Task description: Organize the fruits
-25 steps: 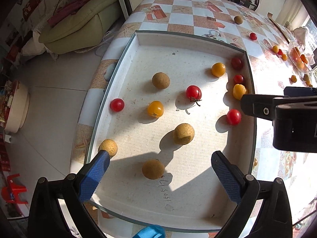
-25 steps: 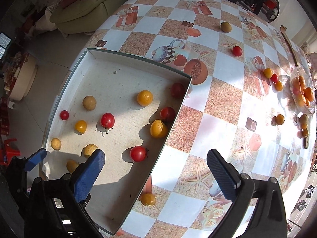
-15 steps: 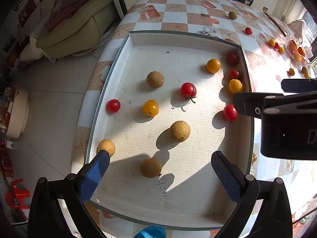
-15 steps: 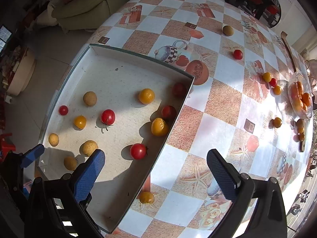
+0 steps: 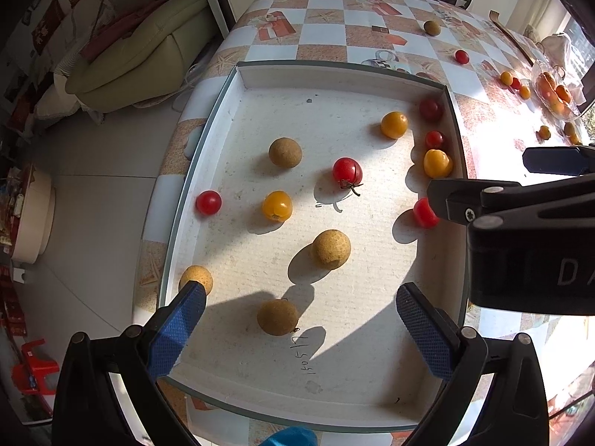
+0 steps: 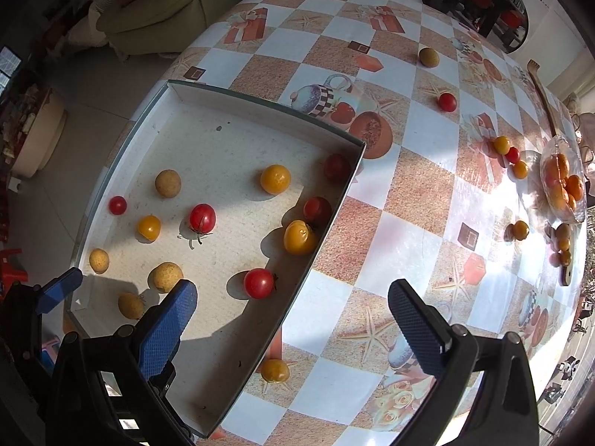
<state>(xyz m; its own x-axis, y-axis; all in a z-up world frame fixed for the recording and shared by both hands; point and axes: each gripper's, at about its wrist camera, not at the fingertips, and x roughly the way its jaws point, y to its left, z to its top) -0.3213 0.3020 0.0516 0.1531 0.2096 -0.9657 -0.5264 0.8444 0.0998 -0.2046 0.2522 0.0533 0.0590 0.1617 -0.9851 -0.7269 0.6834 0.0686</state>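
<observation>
Both my grippers, left [image 5: 293, 329] and right [image 6: 292, 319], hang empty, jaws wide. Gathering continues; next I must reach the yellow tomato [image 6: 275, 370] just outside the tray [image 6: 260, 111].

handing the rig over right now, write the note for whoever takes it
Left gripper: open, empty, over the near end of the white tray.
Right gripper: open, empty, straddling the tray's right wall.
In the tray: five red tomatoes, three yellow ones, four brown fruits, all mixed.
Outside: a yellow tomato by the near right wall, a brown fruit and a red tomato farther out, more near the glass dish.
Left to do: gather strays, sort.
</observation>
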